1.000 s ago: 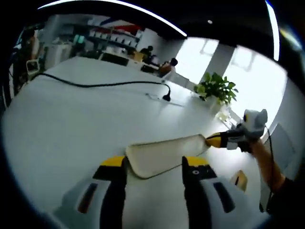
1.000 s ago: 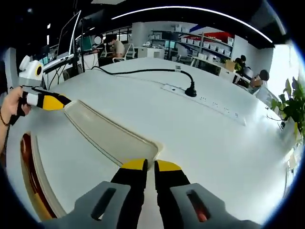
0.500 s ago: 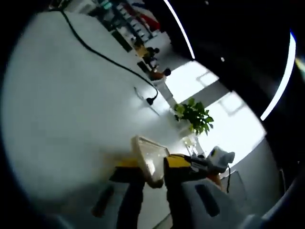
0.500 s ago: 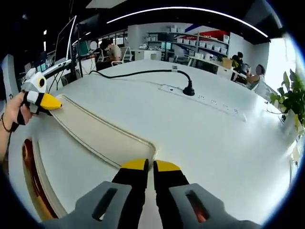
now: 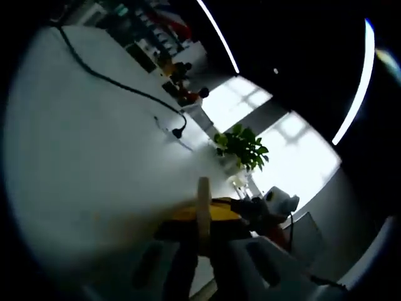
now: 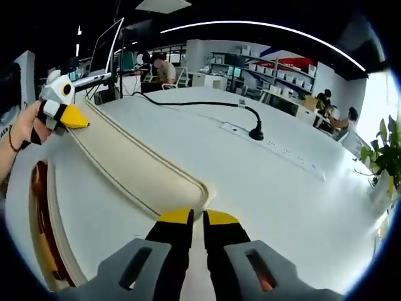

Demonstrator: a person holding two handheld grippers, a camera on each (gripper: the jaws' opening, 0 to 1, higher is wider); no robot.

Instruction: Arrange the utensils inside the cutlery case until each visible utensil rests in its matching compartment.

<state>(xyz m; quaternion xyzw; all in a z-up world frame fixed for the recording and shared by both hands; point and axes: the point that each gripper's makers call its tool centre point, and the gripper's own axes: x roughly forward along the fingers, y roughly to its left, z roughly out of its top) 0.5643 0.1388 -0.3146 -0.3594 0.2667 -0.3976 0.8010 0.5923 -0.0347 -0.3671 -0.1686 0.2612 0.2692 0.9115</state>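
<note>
A long cream lid [image 6: 135, 164] of the cutlery case is lifted over the white table [image 6: 263, 182], tilted on its side. My right gripper [image 6: 193, 218] is shut on its near end. My left gripper [image 6: 67, 115], held by a hand, is shut on the far end. In the left gripper view the lid [image 5: 203, 199] stands edge-on between the jaws of my left gripper [image 5: 200, 227], and my right gripper [image 5: 254, 207] shows just beyond it. The open case tray [image 6: 51, 248] lies at the lower left, with red and yellow things inside that are too cut off to name.
A black cable [image 6: 188, 104] runs across the table to a white power strip [image 6: 276, 148]. A potted plant [image 5: 241, 144] stands near the table's far edge by the windows. People sit at desks with monitors and shelves behind.
The lid has rolled from lying flat to standing on its long edge; in the left gripper view it now shows edge-on. My left gripper has shut on it and risen a little.
</note>
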